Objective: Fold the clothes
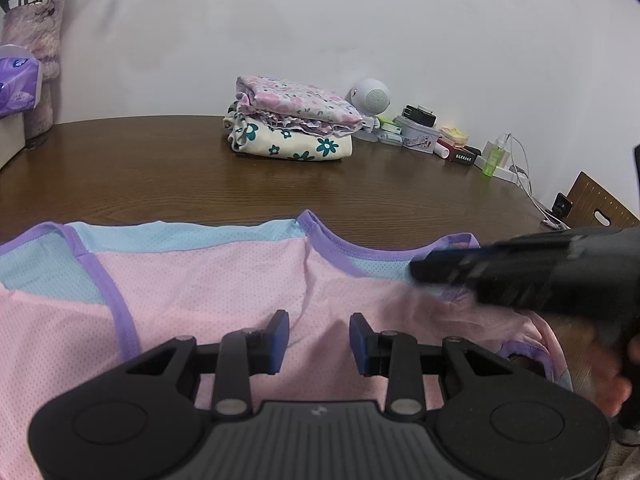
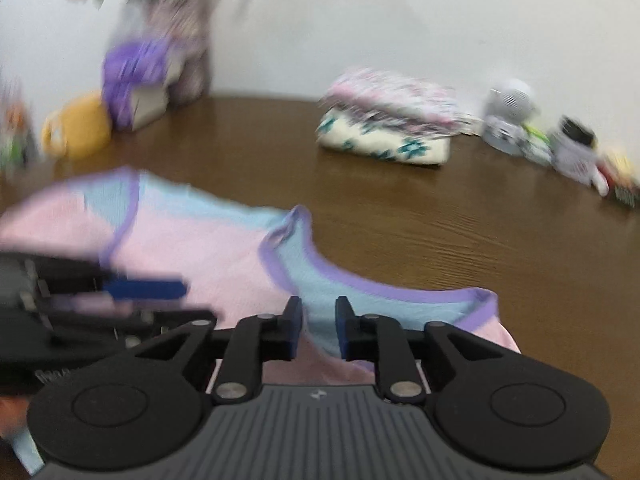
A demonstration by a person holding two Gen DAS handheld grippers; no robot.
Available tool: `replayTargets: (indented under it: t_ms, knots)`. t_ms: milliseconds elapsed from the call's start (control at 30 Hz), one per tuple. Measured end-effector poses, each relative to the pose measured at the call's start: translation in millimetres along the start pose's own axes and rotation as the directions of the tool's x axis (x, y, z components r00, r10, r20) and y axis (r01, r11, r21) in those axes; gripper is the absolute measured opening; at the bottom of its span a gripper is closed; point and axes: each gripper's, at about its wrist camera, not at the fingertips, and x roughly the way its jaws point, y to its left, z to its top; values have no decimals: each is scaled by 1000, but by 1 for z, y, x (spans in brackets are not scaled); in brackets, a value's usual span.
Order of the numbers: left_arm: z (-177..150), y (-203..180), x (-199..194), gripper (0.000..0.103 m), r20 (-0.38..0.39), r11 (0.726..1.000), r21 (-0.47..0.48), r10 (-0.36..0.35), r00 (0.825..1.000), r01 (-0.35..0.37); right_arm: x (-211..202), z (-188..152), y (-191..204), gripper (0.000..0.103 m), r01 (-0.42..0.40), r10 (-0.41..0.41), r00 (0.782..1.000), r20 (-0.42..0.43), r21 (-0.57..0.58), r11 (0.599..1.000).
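Observation:
A pink and light-blue mesh top (image 1: 208,280) with purple trim lies spread on the brown wooden table (image 1: 160,168). My left gripper (image 1: 319,338) hovers over its pink middle with the jaws apart and only flat fabric showing in the gap. My right gripper (image 1: 436,270) reaches in from the right, blurred, at the purple neckline. In the right wrist view the top (image 2: 192,240) fills the lower left. The right gripper (image 2: 319,330) stands with a narrow gap over the blue panel by the neckline, its pads not pressing on the cloth. The left gripper (image 2: 176,300) is at the left.
A folded stack of floral clothes (image 1: 292,124) sits at the back of the table. Beside it are a white round gadget (image 1: 372,96), small boxes, a green bottle (image 1: 494,156) and cables. A purple tissue pack (image 1: 18,88) and a vase (image 1: 40,52) stand far left. A hand (image 1: 592,364) holds the right gripper.

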Motion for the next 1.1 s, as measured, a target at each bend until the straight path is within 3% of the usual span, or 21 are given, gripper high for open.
replayTargets:
  t_ms: [67, 167, 367, 500, 733, 967, 1100]
  knots:
    - [0, -1, 0, 32, 1, 1000, 5, 3, 1000, -3, -9, 3, -16, 17, -18, 15, 999, 31, 93, 996]
    - [-1, -2, 0, 32, 2, 1000, 8, 6, 1000, -6, -9, 1, -24, 17, -13, 9, 999, 31, 123, 992]
    - [-1, -1, 0, 32, 3, 1000, 9, 3, 1000, -3, 9, -13, 6, 17, -2, 1, 999, -39, -41, 999]
    - [-1, -1, 0, 32, 3, 1000, 13, 4, 1000, -4, 9, -21, 23, 17, 44, -48, 999, -26, -136, 990]
    - [1, -1, 0, 32, -3, 1000, 0, 4, 1000, -4, -8, -18, -7, 18, 32, -32, 999, 0, -9, 999]
    - [26, -5, -3, 33, 6, 1000, -26, 8, 1000, -8, -2, -25, -9, 26, 38, -38, 999, -14, -5, 999]
    - [47, -8, 17, 31, -77, 998, -63, 9, 997, -14, 5, -27, -11, 26, 44, -43, 999, -30, 16, 999]
